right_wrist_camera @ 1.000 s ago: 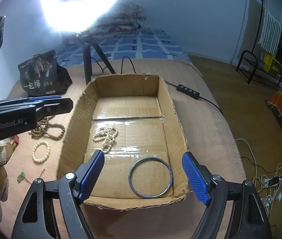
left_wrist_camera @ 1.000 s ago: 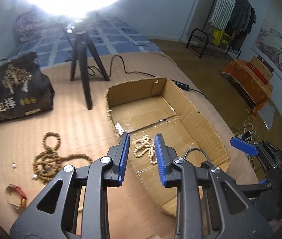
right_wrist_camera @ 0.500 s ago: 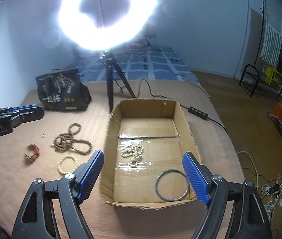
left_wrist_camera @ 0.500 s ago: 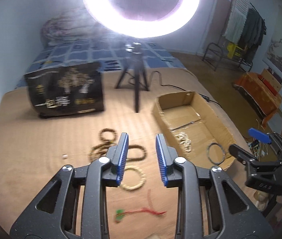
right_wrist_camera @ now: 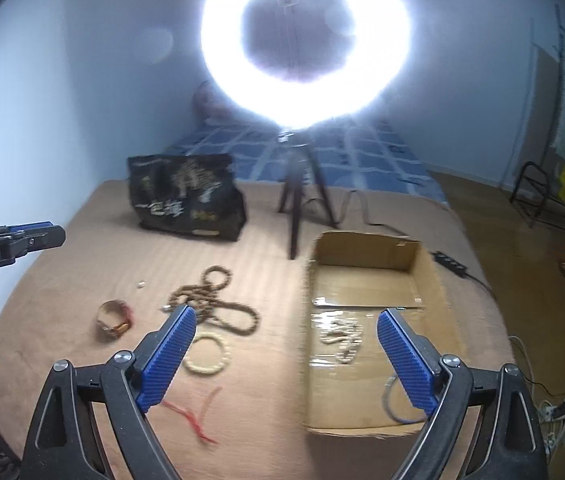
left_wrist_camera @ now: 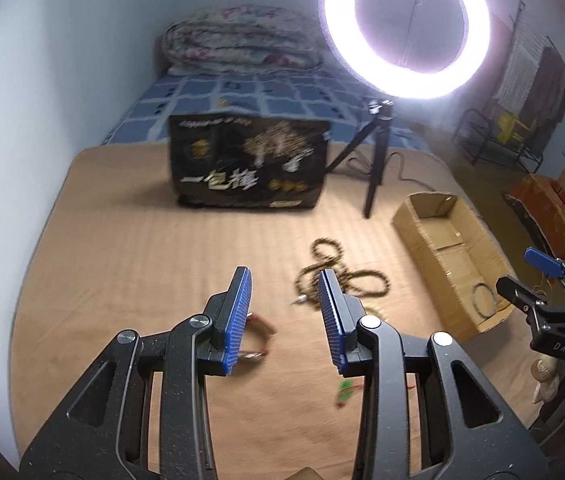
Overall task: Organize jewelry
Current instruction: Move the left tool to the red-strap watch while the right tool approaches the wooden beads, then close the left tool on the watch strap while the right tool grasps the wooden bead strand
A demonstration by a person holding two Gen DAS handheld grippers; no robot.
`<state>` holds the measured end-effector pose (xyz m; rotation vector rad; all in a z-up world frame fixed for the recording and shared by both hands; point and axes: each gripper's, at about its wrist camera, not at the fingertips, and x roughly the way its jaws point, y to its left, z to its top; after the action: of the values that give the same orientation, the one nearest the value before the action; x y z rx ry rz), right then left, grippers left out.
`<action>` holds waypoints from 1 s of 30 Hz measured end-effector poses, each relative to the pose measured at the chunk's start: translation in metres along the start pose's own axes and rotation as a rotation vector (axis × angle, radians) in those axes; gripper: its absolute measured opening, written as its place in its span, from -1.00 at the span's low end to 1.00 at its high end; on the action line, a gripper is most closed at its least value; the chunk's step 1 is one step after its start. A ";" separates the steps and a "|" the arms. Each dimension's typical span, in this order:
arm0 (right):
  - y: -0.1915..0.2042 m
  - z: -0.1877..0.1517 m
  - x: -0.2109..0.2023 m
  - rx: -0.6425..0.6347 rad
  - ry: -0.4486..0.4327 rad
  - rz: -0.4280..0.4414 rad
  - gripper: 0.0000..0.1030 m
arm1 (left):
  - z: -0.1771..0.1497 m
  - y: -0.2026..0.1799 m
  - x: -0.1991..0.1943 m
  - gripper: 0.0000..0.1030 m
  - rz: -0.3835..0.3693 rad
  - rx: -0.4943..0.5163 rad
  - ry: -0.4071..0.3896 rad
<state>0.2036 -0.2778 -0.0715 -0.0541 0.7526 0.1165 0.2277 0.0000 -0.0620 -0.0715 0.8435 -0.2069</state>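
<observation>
Lowest in the right wrist view, the right hand-held gripper (right_wrist_camera: 282,354) is spread wide and empty, with a red cord (right_wrist_camera: 192,414) and a cream bead bracelet (right_wrist_camera: 206,354) on the bed (right_wrist_camera: 62,280) between its fingers. Mid-frame in the left wrist view, the left hand-held gripper (left_wrist_camera: 284,320) is parted, empty, beside a red-and-gold bangle (left_wrist_camera: 260,338). Beyond lie the brown bead necklace (right_wrist_camera: 218,304), the cardboard box (right_wrist_camera: 366,256) holding a pearl strand (right_wrist_camera: 340,338) and a ring (right_wrist_camera: 392,396), then the black bag (right_wrist_camera: 186,204).

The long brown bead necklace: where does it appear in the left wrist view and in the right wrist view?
Left wrist view: the brown bead necklace lies on the tan cover at centre, partly behind the left gripper's right finger.
Right wrist view: left of centre, between the red band and the cardboard box.
Shared landmark: the black printed bag, behind the necklace in both.
</observation>
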 end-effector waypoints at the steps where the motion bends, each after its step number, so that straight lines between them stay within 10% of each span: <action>1: 0.006 0.000 0.004 -0.008 0.008 0.007 0.82 | -0.003 0.006 0.002 -0.32 0.004 -0.007 0.008; 30: 0.076 0.003 0.174 -0.065 0.326 0.129 0.41 | -0.054 0.068 0.114 -0.33 -0.011 -0.100 0.270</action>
<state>0.3221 -0.1874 -0.1890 -0.0876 1.0785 0.2596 0.2711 0.0432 -0.1910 -0.1445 1.1229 -0.1869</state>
